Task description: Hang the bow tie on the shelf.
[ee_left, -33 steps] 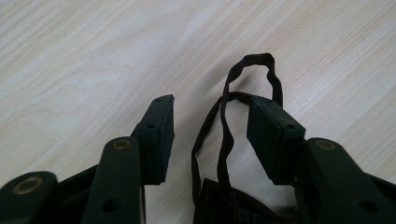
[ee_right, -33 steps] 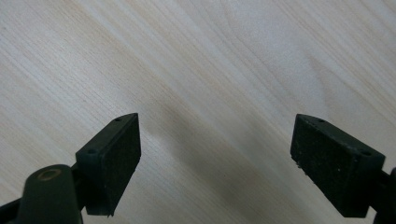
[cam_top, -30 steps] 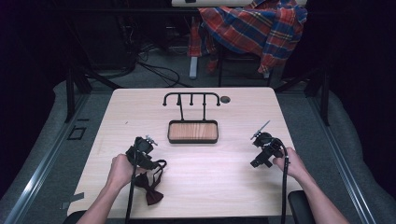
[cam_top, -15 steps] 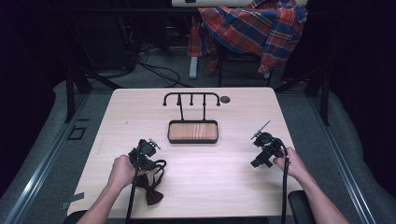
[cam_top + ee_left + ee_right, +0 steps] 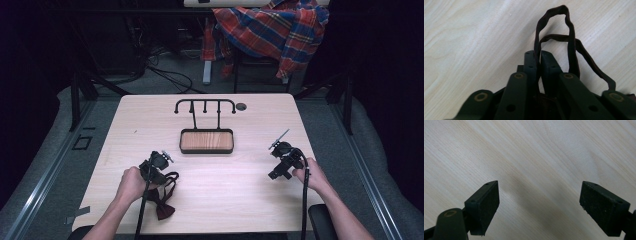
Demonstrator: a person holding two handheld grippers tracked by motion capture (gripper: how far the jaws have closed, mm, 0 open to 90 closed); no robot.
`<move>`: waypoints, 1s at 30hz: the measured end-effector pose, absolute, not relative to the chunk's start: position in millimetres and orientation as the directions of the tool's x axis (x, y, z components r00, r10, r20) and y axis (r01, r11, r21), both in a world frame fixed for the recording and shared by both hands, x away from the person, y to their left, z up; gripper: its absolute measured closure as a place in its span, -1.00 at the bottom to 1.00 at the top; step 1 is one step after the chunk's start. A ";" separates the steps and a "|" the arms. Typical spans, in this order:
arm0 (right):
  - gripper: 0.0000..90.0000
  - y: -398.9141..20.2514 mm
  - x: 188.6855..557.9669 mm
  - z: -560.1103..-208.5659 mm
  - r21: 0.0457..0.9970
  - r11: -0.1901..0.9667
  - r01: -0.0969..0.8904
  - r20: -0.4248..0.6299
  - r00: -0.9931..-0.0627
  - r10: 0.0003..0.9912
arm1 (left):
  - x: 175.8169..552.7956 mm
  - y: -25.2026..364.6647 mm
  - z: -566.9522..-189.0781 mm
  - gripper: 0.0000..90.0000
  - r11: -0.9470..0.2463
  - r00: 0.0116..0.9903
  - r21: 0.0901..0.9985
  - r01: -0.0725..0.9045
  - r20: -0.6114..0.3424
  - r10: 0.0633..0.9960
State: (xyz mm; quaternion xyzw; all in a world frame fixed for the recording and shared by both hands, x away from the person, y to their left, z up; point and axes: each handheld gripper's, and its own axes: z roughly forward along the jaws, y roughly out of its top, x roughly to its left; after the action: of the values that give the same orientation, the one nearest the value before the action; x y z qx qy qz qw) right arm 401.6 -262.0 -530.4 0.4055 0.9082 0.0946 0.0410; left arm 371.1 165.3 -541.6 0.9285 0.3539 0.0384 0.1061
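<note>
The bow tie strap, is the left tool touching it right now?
Touching. In the left gripper view the left tool has its jaws shut on the dark strap, which loops up out from between the pads over the table.

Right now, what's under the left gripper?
The dark red bow tie lies on the table there; its strap is pinched between the left gripper fingers. The gripper hides where the strap joins.
</note>
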 end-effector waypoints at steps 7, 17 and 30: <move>-0.64 -261.9 400.9 -531.5 0.219 0.643 0.734 0.008 -0.660 0.751 | 369.0 163.3 -541.9 0.97 -0.747 0.764 0.211 0.630 0.001 0.645; -0.64 -262.0 400.7 -531.3 0.217 0.644 0.733 0.007 -0.661 0.750 | 369.5 174.5 -529.2 0.97 -0.706 0.733 0.272 0.654 0.004 0.681; -0.64 -261.9 400.7 -531.6 0.214 0.646 0.733 0.010 -0.663 0.749 | 363.3 186.8 -510.5 0.98 -0.664 0.703 0.356 0.658 0.026 0.711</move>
State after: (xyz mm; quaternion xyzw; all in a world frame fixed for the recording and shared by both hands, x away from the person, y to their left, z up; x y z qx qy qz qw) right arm 400.7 -261.9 -531.6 0.4086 0.9064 0.1001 0.0395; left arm 363.3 186.8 -510.5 0.9084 0.3767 0.0816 0.1622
